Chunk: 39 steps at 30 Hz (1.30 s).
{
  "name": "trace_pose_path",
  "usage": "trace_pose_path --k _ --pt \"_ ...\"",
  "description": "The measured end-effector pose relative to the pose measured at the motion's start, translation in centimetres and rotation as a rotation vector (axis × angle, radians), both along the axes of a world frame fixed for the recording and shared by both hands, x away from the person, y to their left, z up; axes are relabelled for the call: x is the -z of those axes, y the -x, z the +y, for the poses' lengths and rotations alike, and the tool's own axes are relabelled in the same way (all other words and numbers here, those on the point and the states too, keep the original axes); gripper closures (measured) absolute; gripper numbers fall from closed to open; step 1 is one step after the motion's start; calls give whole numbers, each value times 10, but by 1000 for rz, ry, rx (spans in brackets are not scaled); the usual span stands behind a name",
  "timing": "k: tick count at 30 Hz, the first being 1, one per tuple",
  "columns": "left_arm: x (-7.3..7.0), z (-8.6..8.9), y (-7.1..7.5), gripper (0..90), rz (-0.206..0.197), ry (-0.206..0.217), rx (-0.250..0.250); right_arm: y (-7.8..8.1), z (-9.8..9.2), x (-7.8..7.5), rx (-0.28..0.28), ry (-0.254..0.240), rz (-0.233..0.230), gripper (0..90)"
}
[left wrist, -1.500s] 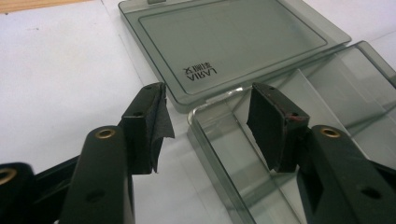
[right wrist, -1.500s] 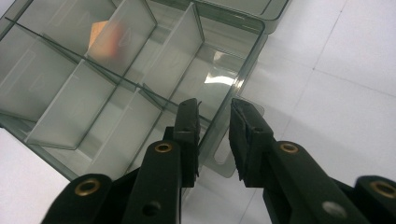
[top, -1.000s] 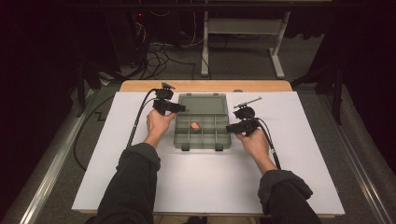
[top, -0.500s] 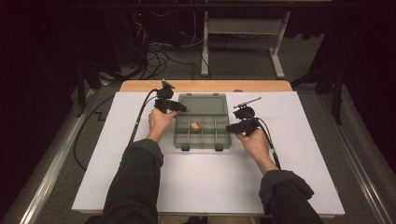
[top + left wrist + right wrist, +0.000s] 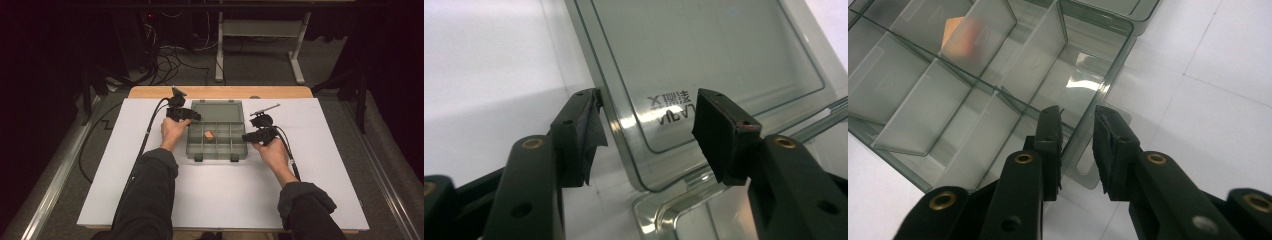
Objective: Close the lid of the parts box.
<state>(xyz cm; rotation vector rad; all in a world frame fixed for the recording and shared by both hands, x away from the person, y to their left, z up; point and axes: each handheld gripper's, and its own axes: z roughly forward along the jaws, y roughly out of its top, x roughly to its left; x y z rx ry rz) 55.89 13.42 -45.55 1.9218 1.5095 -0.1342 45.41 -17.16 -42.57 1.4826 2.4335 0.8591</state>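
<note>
A clear grey compartment box [image 5: 217, 150] lies open on the white table, its lid [image 5: 217, 111] folded flat behind it. A small orange piece [image 5: 209, 135] rests in a middle compartment and shows blurred through the dividers [image 5: 960, 30]. My left gripper [image 5: 195, 116] is at the lid's left edge. Its jaws have just been opening and now stand wide apart [image 5: 646, 100], with the lid's rim [image 5: 624, 130] between them and unpressed. My right gripper [image 5: 246, 136] straddles the box's right wall [image 5: 1108, 75], one jaw inside and one outside [image 5: 1078, 112], with a gap showing.
A wooden strip [image 5: 220, 91] runs along the table's far edge. Behind it on the floor are cables [image 5: 170, 60] and a white stand [image 5: 260, 45]. White sheet [image 5: 220, 195] stretches in front of the box between the two forearms.
My left gripper has sunk a little toward the lid's left edge and its jaws stand wider. The right hand and the box have not moved.
</note>
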Motion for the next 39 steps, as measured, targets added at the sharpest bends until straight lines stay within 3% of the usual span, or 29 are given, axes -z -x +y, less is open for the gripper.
trace_pose_path --k 9,29,39 --pt "-3 0 2 459 -30 -18 6 0 0 0 1 3 5 736" --pt "-23 -4 18 498 -103 -116 66 1 2 -1 17 12 4 741" --pt "-30 -5 21 513 -136 -123 75 1 1 -1 18 14 9 746"
